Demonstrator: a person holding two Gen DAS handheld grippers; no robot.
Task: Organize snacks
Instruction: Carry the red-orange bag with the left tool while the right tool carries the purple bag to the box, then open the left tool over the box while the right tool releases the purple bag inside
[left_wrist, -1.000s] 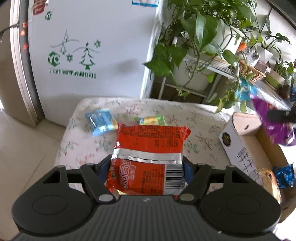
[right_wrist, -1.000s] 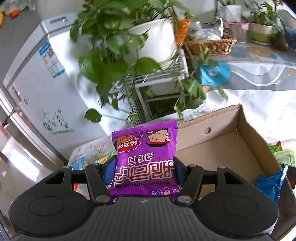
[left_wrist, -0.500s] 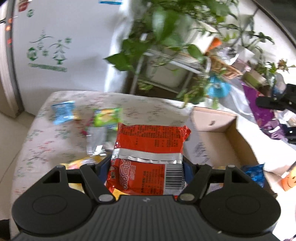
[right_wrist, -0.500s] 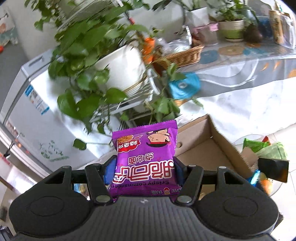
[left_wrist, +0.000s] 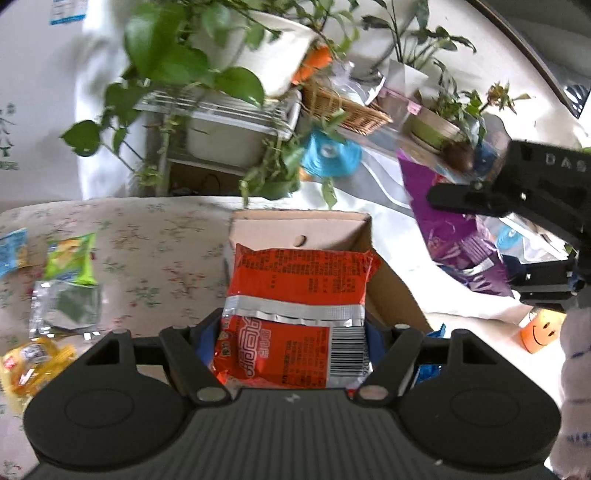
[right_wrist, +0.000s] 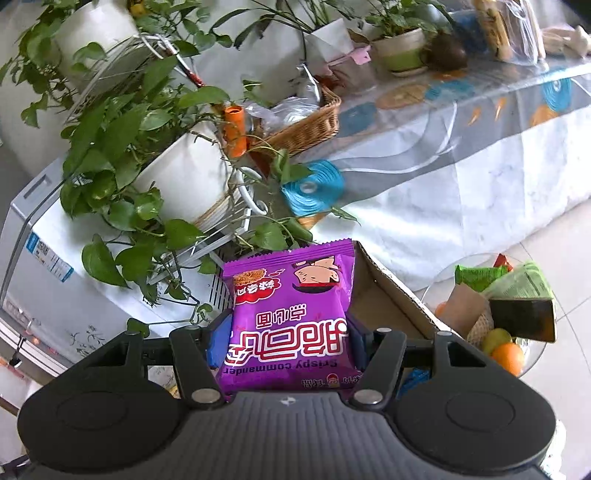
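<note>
Floral-cloth surface (left_wrist: 155, 236) lower left; both grippers' fingers pinch packets, red foil snack packet (left_wrist: 295, 295) and purple crisp packet (right_wrist: 290, 317); release low inside brown cardboard box (left_wrist: 306, 229).

Packets (left_wrist: 70, 258) on table (left_wrist: 155, 236), left of box (left_wrist: 332, 229).

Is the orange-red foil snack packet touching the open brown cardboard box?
Apart. In the left wrist view the orange-red foil snack packet is held clamped in the left gripper, above the open brown cardboard box.

A floral-clothed table (left_wrist: 155, 240) carries a cardboard box (left_wrist: 299, 229) and blue, green, silver and yellow snack packets
</note>
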